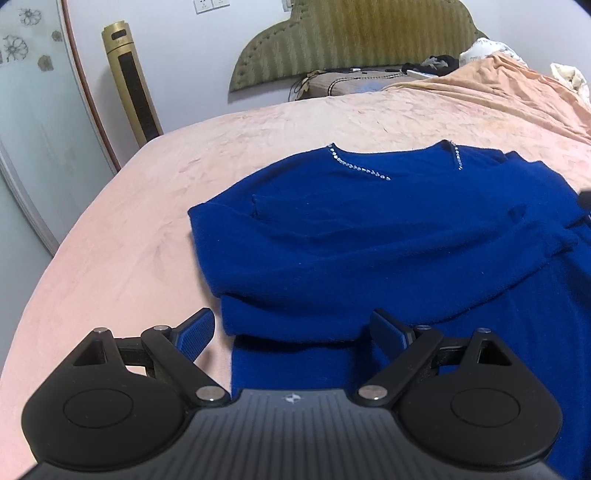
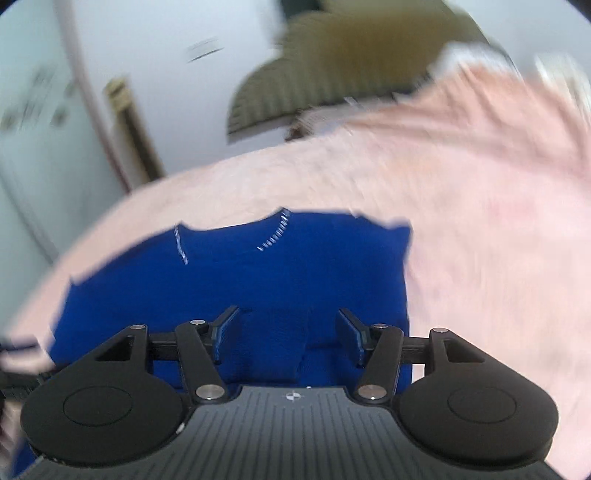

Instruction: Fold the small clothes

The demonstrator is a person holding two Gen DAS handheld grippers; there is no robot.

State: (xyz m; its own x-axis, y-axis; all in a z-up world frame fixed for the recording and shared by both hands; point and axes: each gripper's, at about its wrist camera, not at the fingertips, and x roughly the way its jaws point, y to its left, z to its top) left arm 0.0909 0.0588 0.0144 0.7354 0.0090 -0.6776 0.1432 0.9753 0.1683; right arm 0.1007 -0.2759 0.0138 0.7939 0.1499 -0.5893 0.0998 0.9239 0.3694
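Only from my left gripper (image 1: 293, 334) is the fan (image 1: 132, 83) sharp; both grippers, right (image 2: 289, 334) too, gape empty over the sweater (image 1: 369, 229).

This is a bedroom in a home. A wide bed (image 1: 332, 122) fills most of both views, covered with a pink plush sheet, and a peach blanket (image 1: 498, 85) lies rumpled at its far right. Against the pale wall stands a padded olive headboard (image 1: 351, 40) with a curved, stitched edge. A brownish pillow (image 1: 343, 83) sits at its foot, with dark cables and small items lying near it. In the corner stands a tall gold tower fan or air conditioner (image 1: 131, 81), and a white wall socket (image 1: 210, 4) shows above it. At the left is a frosted sliding wardrobe door (image 1: 33, 92) with flower patterns.
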